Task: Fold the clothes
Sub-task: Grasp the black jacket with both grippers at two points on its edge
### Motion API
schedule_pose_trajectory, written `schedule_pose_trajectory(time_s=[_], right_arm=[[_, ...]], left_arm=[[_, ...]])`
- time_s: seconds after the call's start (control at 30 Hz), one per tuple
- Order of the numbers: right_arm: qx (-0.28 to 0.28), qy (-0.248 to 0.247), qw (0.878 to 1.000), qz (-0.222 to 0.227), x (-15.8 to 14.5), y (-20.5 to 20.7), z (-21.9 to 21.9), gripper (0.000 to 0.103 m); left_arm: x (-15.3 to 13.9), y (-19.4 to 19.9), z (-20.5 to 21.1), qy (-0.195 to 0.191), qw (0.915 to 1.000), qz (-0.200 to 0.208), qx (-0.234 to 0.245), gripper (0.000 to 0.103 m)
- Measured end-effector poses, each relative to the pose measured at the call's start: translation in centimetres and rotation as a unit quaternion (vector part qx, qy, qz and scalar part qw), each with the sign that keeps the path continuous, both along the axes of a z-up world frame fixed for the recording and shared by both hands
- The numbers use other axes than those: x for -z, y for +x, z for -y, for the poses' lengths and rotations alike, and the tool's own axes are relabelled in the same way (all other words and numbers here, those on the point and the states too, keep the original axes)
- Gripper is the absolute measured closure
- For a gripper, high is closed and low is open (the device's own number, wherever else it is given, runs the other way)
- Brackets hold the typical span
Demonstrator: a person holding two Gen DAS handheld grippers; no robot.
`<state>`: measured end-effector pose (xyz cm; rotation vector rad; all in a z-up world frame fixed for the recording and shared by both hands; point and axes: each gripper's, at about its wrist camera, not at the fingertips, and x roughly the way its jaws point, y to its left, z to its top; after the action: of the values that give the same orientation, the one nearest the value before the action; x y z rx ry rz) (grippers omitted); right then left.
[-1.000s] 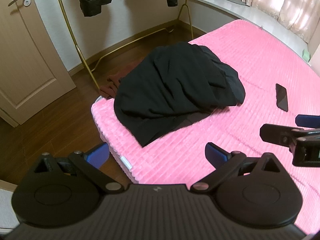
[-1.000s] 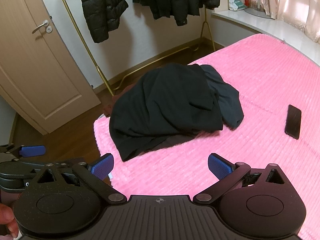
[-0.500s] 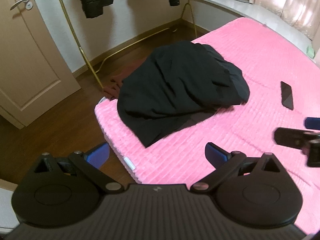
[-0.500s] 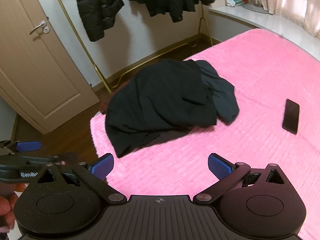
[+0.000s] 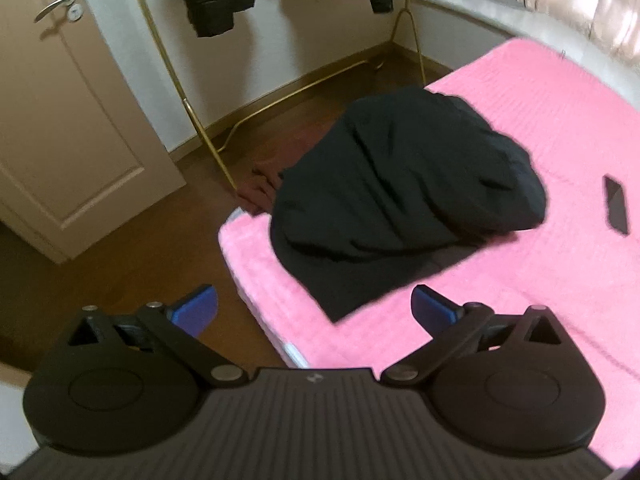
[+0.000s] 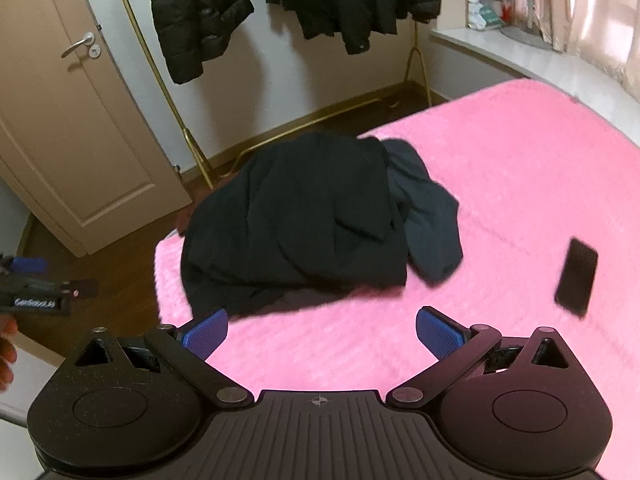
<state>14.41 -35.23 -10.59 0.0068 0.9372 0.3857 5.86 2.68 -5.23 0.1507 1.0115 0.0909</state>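
Clothes (image 6: 296, 220): one heap; one phone (image 6: 576, 278).

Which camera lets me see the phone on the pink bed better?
The right wrist view: the phone lies whole on the pink bed cover, larger and well inside the picture. In the left wrist view the phone is smaller, near the right edge.

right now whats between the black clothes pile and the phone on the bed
Only bare pink blanket separates the black clothes pile from the phone; the right wrist view shows it.
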Motion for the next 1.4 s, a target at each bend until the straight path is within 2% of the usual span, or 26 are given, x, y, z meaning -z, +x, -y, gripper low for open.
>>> schedule_pose_trajectory(time_s=[0.2,0.37,0.47,0.53,0.7,0.8,0.83,0.87,0.9,0.93,0.97,1.0,1.03,1.13,1.2,1.3,1.4], right_arm=[[-0.021,-0.028,0.999,-0.011,3.0,7.0,-3.5,0.001],[-0.052,-0.054,0.997,-0.010,7.0,15.5,-7.4,0.001],[-0.069,-0.058,0.996,-0.011,10.0,20.1,-9.6,0.001],[-0.078,-0.058,0.995,-0.016,12.2,22.8,-11.2,0.001],[-0.090,-0.040,0.994,-0.046,17.1,27.0,-14.7,0.001],[-0.079,-0.030,0.995,-0.059,18.8,28.5,-15.6,0.003],[-0.072,-0.035,0.995,-0.058,19.0,28.6,-15.8,0.030],[-0.065,-0.038,0.996,-0.058,18.9,28.7,-15.8,0.056],[-0.055,-0.032,0.996,-0.061,18.7,28.7,-15.4,0.068],[-0.045,-0.017,0.997,-0.064,18.1,28.7,-14.8,0.085],[-0.035,0.002,0.997,-0.066,17.4,28.5,-14.0,0.087],[-0.029,0.011,0.998,-0.061,16.6,28.2,-13.5,0.087],[-0.022,0.016,0.998,-0.052,15.4,27.5,-12.8,0.088],[0.016,0.041,0.999,-0.025,11.6,24.4,-9.2,0.088],[0.044,0.056,0.997,-0.014,9.5,21.9,-6.3,0.088],[0.079,0.058,0.995,0.000,6.7,15.5,-1.4,0.088],[0.126,0.060,0.990,0.002,5.6,7.5,4.1,0.088]], left_arm=[[4.8,9.7,-2.8,0.016,0.9974,-0.014,0.069,0.001],[10.1,18.7,-4.3,0.013,0.9878,-0.024,0.153,0.001],[12.7,23.0,-4.9,-0.006,0.9804,-0.021,0.196,0.001],[14.4,25.5,-5.3,-0.031,0.9758,-0.025,0.215,0.002],[18.0,28.6,-5.5,-0.081,0.9615,-0.047,0.258,0.010],[18.9,28.7,-5.3,-0.095,0.9520,-0.047,0.287,0.023],[19.1,28.6,-5.2,-0.101,0.9486,-0.048,0.296,0.035],[19.0,28.6,-5.2,-0.108,0.9458,-0.051,0.302,0.041],[18.8,28.5,-5.2,-0.112,0.9444,-0.055,0.304,0.056],[18.6,28.3,-5.1,-0.112,0.9433,-0.057,0.307,0.071],[18.1,28.0,-4.9,-0.106,0.9427,-0.054,0.312,0.077],[17.6,27.6,-4.6,-0.098,0.9422,-0.048,0.317,0.092],[16.6,26.8,-4.2,-0.090,0.9413,-0.036,0.323,0.097],[12.9,23.7,-3.1,-0.097,0.9317,0.001,0.350,0.098],[10.3,20.7,-1.6,-0.104,0.9185,0.016,0.381,0.099],[6.8,15.1,1.5,-0.123,0.8973,0.032,0.423,0.099],[4.2,7.8,6.2,-0.134,0.8704,0.033,0.473,0.099]])
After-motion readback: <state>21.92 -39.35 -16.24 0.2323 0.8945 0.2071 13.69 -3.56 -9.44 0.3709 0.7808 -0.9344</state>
